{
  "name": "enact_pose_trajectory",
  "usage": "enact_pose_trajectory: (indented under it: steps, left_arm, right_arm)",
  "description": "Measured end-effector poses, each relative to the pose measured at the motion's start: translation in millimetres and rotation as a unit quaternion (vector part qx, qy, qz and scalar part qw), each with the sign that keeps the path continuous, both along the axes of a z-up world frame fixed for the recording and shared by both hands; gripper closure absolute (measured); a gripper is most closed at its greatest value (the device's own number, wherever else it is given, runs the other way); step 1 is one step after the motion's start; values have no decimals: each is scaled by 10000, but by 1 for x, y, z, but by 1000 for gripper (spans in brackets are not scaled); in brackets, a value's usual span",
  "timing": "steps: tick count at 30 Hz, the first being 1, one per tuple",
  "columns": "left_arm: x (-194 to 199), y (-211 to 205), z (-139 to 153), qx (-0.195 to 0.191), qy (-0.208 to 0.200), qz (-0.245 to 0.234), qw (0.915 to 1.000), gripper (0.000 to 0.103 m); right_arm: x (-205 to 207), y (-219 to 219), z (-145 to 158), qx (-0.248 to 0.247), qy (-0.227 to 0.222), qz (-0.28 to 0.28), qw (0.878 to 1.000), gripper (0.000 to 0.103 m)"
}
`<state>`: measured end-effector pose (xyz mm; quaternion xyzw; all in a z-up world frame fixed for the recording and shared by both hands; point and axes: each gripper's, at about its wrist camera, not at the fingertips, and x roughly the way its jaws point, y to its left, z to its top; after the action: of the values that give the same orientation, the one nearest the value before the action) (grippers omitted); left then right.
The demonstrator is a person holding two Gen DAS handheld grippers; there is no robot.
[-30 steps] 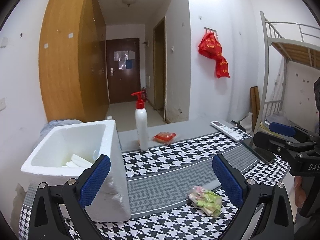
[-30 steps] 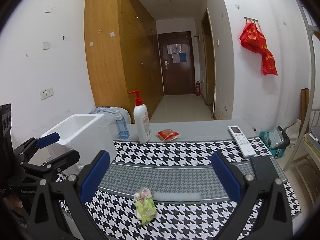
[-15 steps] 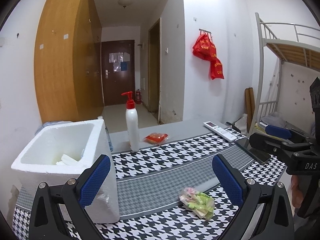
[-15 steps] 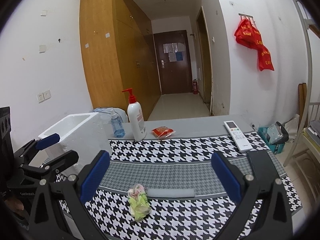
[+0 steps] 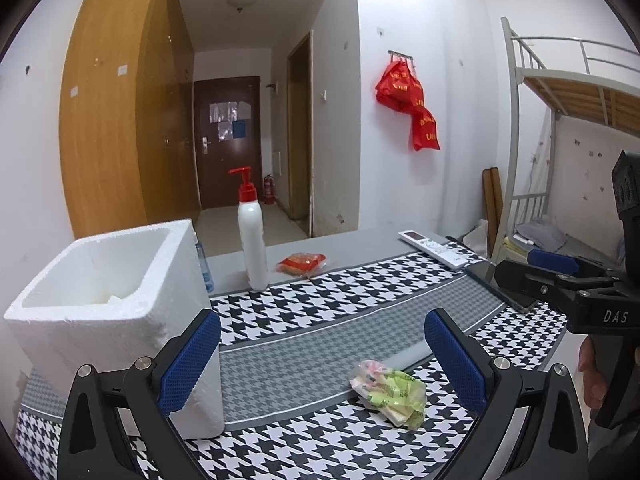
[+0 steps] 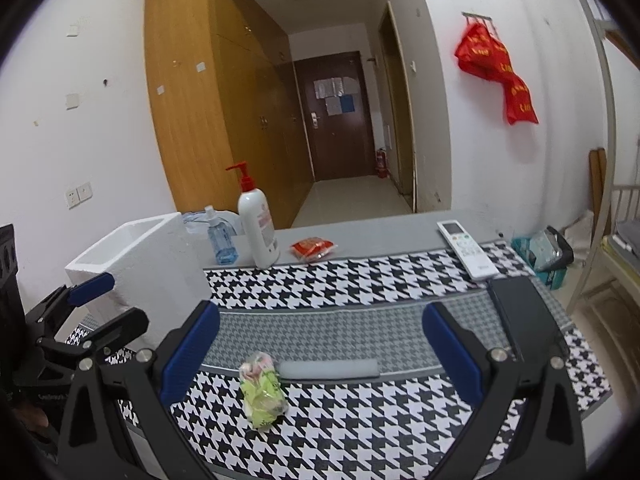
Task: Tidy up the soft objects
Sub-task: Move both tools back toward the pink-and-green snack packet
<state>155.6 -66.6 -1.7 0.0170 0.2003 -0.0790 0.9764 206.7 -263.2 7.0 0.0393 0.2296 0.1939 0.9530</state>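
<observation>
A green and pink soft packet (image 5: 390,394) lies on the houndstooth table cloth (image 5: 320,312), also in the right wrist view (image 6: 263,394). A grey foam strip (image 6: 329,369) lies just behind it. A red snack packet (image 5: 301,263) (image 6: 313,248) lies at the back. A white foam box (image 5: 116,316) (image 6: 148,268) stands at the left with white pieces inside. My left gripper (image 5: 320,360) is open and empty, next to the box. My right gripper (image 6: 320,354) is open and empty above the table's front edge.
A white pump bottle (image 5: 252,240) and a small blue bottle (image 6: 221,238) stand at the back. A white remote (image 6: 468,248) and a dark phone (image 6: 524,320) lie at the right. A bunk bed (image 5: 568,120) stands right of the table.
Both grippers have drifted a little, so the box and packet sit differently in view. Both stay open and empty. Nothing on the table has moved.
</observation>
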Motion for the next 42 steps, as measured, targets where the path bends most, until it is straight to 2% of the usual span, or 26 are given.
enact_pose_trajectory:
  steps: [11, 19, 36, 42]
  left_arm:
    - [2, -19, -14, 47, 237, -197, 9995, 1]
    - [4, -26, -25, 13, 424, 6, 9991, 1]
    - [18, -49, -55, 79, 1058, 211, 9941, 1]
    - [28, -52, -65, 74, 1318, 273, 9909, 1]
  right_arm:
    - [2, -8, -24, -66, 172, -35, 9998, 1]
    - [1, -10, -28, -212, 123, 116, 9996, 1]
    - [24, -16, -60, -523, 714, 427, 9952, 0]
    - [28, -16, -66, -658, 770, 428, 9939, 1]
